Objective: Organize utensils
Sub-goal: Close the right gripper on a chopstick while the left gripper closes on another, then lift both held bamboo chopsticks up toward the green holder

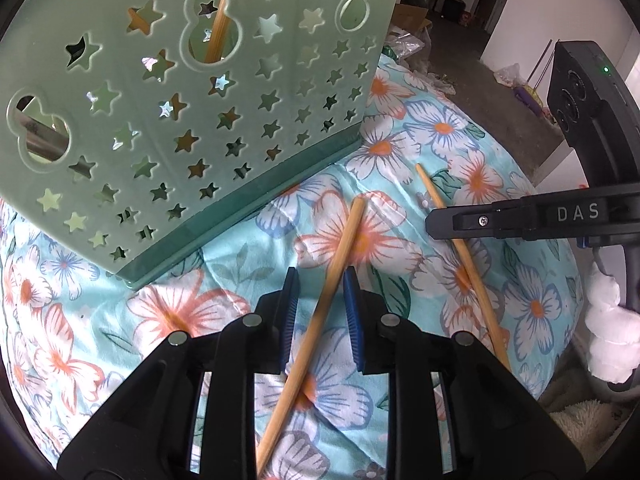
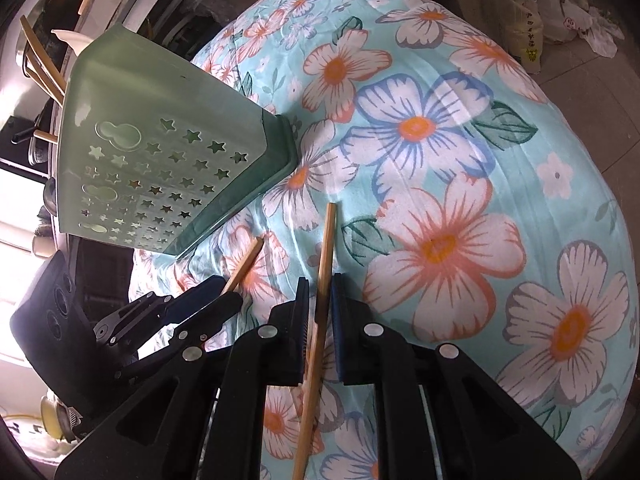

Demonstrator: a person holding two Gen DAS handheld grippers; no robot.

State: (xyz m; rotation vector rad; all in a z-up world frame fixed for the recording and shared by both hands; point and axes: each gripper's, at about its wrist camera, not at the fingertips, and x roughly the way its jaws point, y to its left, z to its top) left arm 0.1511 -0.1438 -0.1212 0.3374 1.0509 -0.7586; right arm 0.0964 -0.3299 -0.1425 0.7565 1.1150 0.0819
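Flowered bedding carries a green holder ahead of both jaws. Left gripper jaws stand released around one chopstick; right gripper jaws clench another chopstick.

2 loose chopsticks, 1 green holder w/ approx 3 more sticks inside.

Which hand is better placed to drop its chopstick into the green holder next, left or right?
Probably the left. The left gripper has a chopstick between its jaws, and the green holder stands close ahead of it. The right gripper has its own chopstick, but the holder sits farther off to its side.
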